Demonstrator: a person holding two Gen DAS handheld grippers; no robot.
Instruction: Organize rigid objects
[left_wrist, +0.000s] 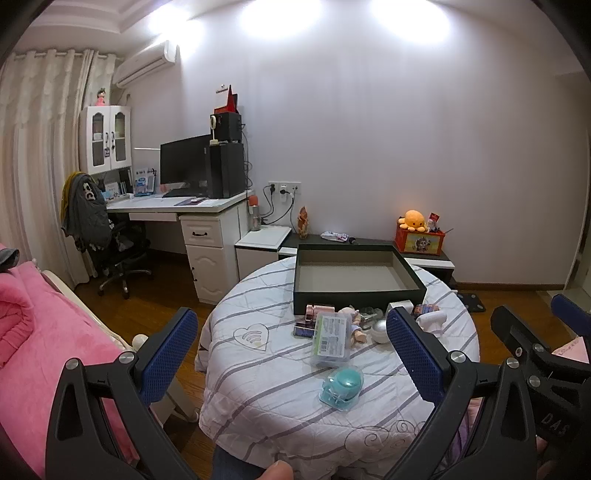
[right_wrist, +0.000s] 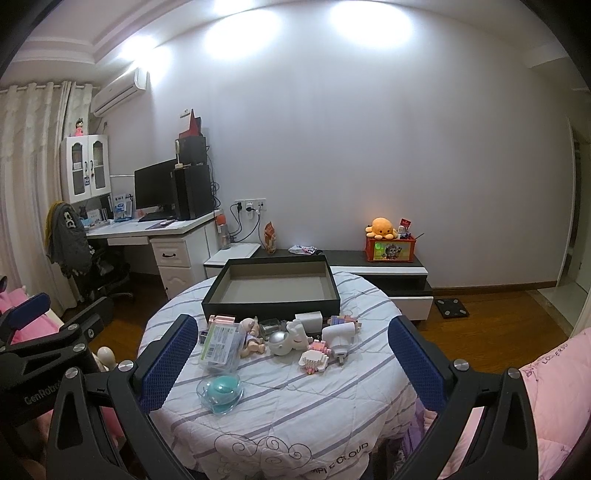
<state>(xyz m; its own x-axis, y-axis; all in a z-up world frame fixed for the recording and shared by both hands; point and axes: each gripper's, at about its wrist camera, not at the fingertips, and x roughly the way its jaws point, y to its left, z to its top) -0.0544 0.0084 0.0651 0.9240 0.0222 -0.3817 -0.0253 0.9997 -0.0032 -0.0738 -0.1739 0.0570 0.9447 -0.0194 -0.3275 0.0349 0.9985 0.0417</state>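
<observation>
An empty black tray (left_wrist: 356, 294) (right_wrist: 271, 305) stands at the far side of the round table (left_wrist: 266, 398) (right_wrist: 280, 406). In front of it lie several small objects: a clear plastic case (left_wrist: 331, 339) (right_wrist: 220, 345), a teal item in clear packaging (left_wrist: 341, 386) (right_wrist: 220, 391), a small doll (right_wrist: 252, 336), a silver ball (right_wrist: 279, 341), a white whale figure (right_wrist: 297, 334), a white plug (right_wrist: 338, 338) and a pink brick toy (right_wrist: 314, 356). My left gripper (left_wrist: 291, 354) is open above the table's near left. My right gripper (right_wrist: 291, 358) is open above the near edge. Both are empty.
A pink bed (left_wrist: 40, 332) is at the left. A white desk (left_wrist: 177, 206) with monitor and a chair (left_wrist: 107, 236) stand behind. A low cabinet (right_wrist: 388, 275) with a red box and orange plush (right_wrist: 384, 227) lines the wall. Pink bedding (right_wrist: 554, 398) is at the right.
</observation>
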